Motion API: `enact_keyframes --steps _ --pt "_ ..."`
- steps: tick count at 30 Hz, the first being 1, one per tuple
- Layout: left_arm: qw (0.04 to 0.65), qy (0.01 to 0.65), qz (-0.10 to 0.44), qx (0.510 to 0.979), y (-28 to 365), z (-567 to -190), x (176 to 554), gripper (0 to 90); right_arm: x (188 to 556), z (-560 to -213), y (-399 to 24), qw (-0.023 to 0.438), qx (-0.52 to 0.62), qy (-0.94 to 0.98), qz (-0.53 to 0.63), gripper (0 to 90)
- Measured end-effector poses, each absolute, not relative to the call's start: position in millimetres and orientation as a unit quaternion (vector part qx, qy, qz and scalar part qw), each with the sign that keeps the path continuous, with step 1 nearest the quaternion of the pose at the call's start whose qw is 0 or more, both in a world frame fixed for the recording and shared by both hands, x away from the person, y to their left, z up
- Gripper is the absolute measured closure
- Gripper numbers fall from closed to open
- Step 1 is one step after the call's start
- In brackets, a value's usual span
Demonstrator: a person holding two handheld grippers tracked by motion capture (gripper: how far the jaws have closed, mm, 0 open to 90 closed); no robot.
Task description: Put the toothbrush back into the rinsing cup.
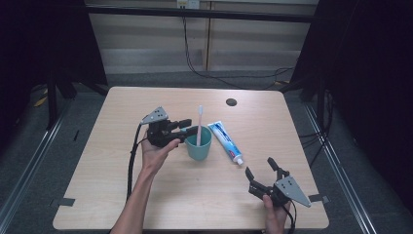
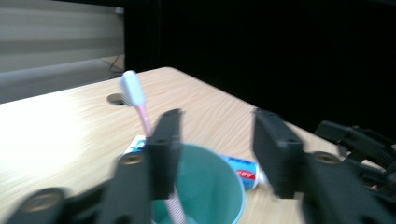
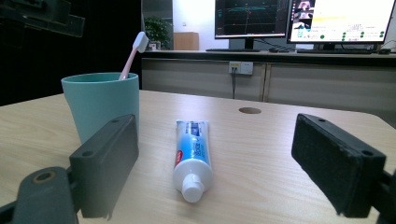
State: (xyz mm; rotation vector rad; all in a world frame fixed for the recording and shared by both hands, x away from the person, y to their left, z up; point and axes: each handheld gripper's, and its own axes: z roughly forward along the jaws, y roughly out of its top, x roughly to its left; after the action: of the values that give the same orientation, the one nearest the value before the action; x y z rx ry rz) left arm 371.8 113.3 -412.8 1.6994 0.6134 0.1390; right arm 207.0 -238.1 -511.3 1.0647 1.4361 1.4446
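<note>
Low in the high view, at the lower right of the frame, the right tool [image 1: 259, 170] rests in a hand near the front edge of the desk [image 1: 97, 195], its jaws spread wide and gripping nothing; in the right gripper view the toothpaste tube [image 3: 191, 156] lies on the wood between those jaws but farther off, cap toward the camera; in the high view, at mid frame, the tube lies just right of the teal cup [image 1: 198, 145], close beside it; the cup stands upright with a pink toothbrush [image 1: 199, 124] leaning inside, bristle head up; the left tool [image 1: 184, 133] sits at the cup's left rim, jaws released and apart, pressing on nothing; beyond, toward the top centre of the desk, is a round dark hole [image 1: 231, 102].
</note>
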Motion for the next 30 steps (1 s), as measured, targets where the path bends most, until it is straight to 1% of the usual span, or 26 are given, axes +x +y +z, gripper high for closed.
enact_keyframes --steps 3,4,8,9,11,15,16,18,21,26,30 --pt "0.613 0.267 0.070 0.740 119.2 -412.0 369.2 41.8 207.0 -511.3 -238.0 0.409 0.423 0.570 0.573 14.0" --pt "0.612 0.271 0.072 0.740 120.5 -412.0 368.0 34.7 206.9 -511.3 -238.0 0.409 0.423 0.570 0.573 14.0" --pt "0.605 0.276 0.087 0.742 125.7 -414.8 362.7 28.3 206.9 -511.3 -238.0 0.409 0.423 0.570 0.573 14.0" --pt "0.604 0.277 0.088 0.742 128.0 -416.6 362.2 28.3 206.9 -511.3 -238.0 0.409 0.424 0.570 0.573 14.0" --pt "0.603 0.283 0.091 0.740 131.4 -417.8 361.1 23.1 207.0 -511.3 -238.0 0.410 0.423 0.570 0.573 14.0" --pt "0.608 0.285 0.091 0.736 137.8 -418.7 357.7 21.0 207.0 -511.3 -238.0 0.409 0.423 0.570 0.573 14.0" --pt "0.618 0.282 0.082 0.729 140.4 -418.3 354.7 20.3 206.9 -511.3 -237.9 0.409 0.424 0.570 0.573 14.0" --pt "0.615 0.282 0.091 0.731 141.1 -418.1 352.6 19.5 207.0 -511.3 -237.9 0.409 0.425 0.570 0.573 14.0" --pt "0.598 0.282 0.114 0.742 145.1 -419.6 346.8 15.9 207.0 -511.3 -237.9 0.409 0.425 0.569 0.573 14.0" --pt "0.601 0.285 0.116 0.738 154.5 -423.1 343.2 15.9 207.2 -511.2 -238.0 0.409 0.425 0.570 0.572 14.0" --pt "0.591 0.277 0.116 0.749 161.0 -426.9 338.4 15.9 207.8 -511.0 -238.1 0.407 0.425 0.572 0.571 14.0"
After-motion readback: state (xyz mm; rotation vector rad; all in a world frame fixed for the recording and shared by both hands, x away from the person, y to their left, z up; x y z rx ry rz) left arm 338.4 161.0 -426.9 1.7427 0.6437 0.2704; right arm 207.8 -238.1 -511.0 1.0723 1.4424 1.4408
